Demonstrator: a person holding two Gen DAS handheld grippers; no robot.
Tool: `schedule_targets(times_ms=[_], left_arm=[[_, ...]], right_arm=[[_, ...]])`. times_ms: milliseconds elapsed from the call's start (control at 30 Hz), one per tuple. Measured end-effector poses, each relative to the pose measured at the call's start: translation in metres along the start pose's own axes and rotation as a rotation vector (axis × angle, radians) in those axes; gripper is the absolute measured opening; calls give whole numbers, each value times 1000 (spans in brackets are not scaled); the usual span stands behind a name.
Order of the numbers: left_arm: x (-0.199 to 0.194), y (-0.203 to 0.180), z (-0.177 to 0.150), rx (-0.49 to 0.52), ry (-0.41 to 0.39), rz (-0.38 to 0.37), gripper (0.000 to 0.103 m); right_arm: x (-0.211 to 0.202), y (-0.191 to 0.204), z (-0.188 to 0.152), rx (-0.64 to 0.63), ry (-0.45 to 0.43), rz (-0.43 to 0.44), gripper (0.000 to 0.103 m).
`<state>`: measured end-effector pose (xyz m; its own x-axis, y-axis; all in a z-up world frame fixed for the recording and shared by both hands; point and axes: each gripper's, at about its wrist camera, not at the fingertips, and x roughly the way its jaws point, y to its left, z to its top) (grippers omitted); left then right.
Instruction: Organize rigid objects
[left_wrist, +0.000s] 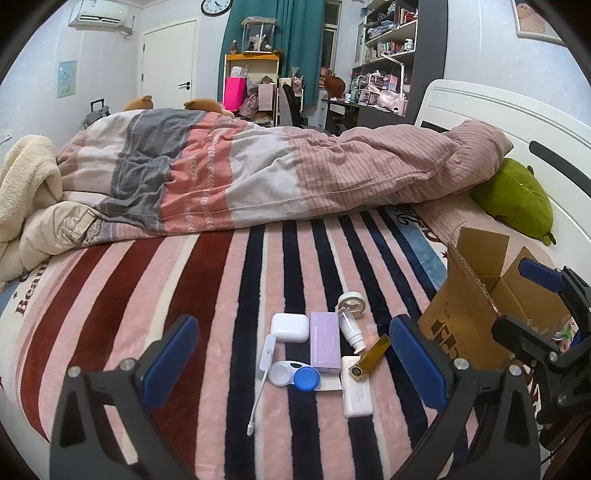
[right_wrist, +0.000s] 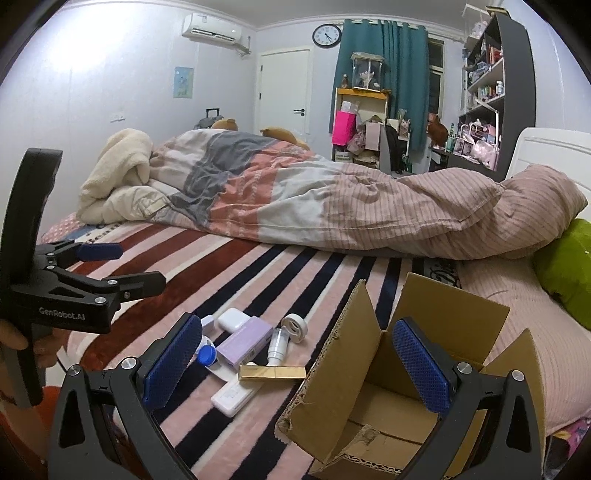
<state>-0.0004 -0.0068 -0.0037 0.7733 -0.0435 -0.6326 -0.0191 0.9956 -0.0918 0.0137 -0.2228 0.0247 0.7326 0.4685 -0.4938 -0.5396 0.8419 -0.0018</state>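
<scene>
Small toiletries cluster (left_wrist: 325, 350) on striped blanket, open cardboard box (right_wrist: 424, 332) beside

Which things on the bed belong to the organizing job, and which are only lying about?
For the job: cardboard box, white earbud case, purple box, tape roll, gold bar, contact lens case.

Lying about: quilt, green plush.
</scene>
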Motion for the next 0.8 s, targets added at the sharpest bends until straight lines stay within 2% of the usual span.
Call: schedule_targets(times_ms=[800], left_arm=[[2,4,-1,-3,-1,14,102]], right_arm=[[3,6,-1,2,-3,6,103]])
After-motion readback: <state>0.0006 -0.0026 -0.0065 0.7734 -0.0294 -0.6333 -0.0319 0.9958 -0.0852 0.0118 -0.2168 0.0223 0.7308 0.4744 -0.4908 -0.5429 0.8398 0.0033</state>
